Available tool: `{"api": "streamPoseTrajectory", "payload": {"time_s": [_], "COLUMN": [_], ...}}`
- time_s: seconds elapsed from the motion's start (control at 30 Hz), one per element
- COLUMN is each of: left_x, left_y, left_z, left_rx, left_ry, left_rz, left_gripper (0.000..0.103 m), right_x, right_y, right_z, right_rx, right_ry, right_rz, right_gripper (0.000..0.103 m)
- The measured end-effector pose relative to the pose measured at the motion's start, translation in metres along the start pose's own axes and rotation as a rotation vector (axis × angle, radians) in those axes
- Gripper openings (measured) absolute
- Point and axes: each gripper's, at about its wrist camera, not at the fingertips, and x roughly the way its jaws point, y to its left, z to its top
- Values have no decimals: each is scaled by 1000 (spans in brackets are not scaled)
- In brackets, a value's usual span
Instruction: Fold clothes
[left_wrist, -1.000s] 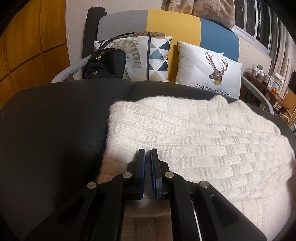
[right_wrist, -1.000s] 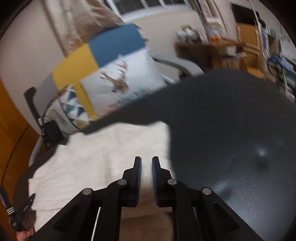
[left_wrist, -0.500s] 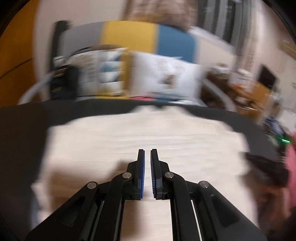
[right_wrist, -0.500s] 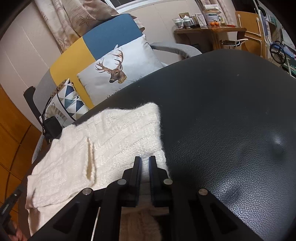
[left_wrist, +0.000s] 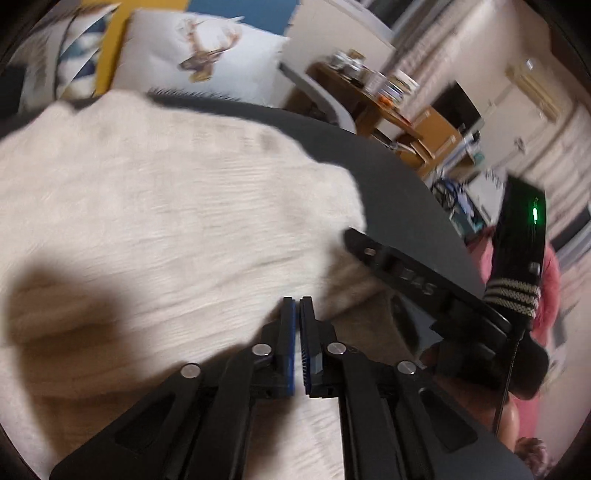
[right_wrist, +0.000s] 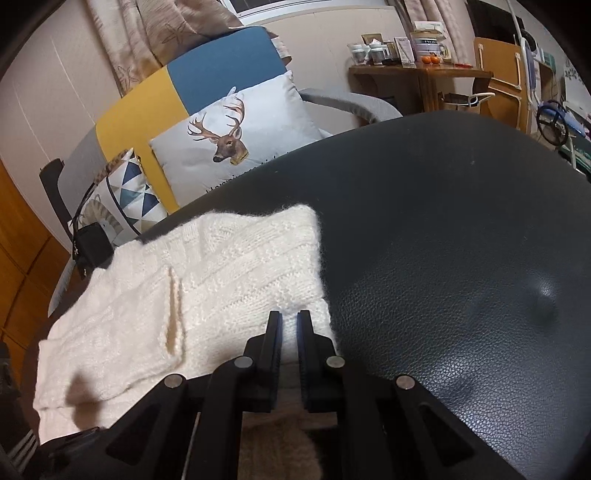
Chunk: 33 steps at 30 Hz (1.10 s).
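Note:
A cream knitted sweater (right_wrist: 221, 273) lies folded on a black leather seat (right_wrist: 461, 240); one sleeve is laid over its left part. My right gripper (right_wrist: 290, 317) sits at the sweater's near right corner, shut on a pinch of the knit that shows white between its pads. In the blurred left wrist view the sweater (left_wrist: 166, 221) fills the left and middle. My left gripper (left_wrist: 297, 301) hovers over its right part, jaws shut with no cloth seen between them. Just right of it, my right gripper (left_wrist: 356, 242) rests on the sweater's edge, with a pink sleeve (left_wrist: 550, 280) behind it.
A deer cushion (right_wrist: 236, 140) and a triangle-pattern cushion (right_wrist: 129, 192) lean on the grey, yellow and blue sofa back (right_wrist: 221, 62). A black handbag (right_wrist: 92, 243) sits at the far left. A cluttered wooden side table (right_wrist: 417, 74) stands at the back right.
The left gripper has swung to the right across the sweater, bringing the right gripper into its view. The right gripper's jaws narrowed onto the sweater's corner and stayed in place.

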Motion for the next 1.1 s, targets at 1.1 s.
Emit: {"api": "streamPoseTrajectory", "payload": {"time_s": [1.1], "left_x": [-94], "left_y": [70], "left_z": [-29], "left_rx": [43], "left_ry": [-93], "left_rz": [349], "left_gripper": [4], "right_x": [-8], "right_y": [13], "right_z": [-7], "right_rx": [-33], "right_ry": [-7], "right_rz": [-47], "right_gripper": [6]}}
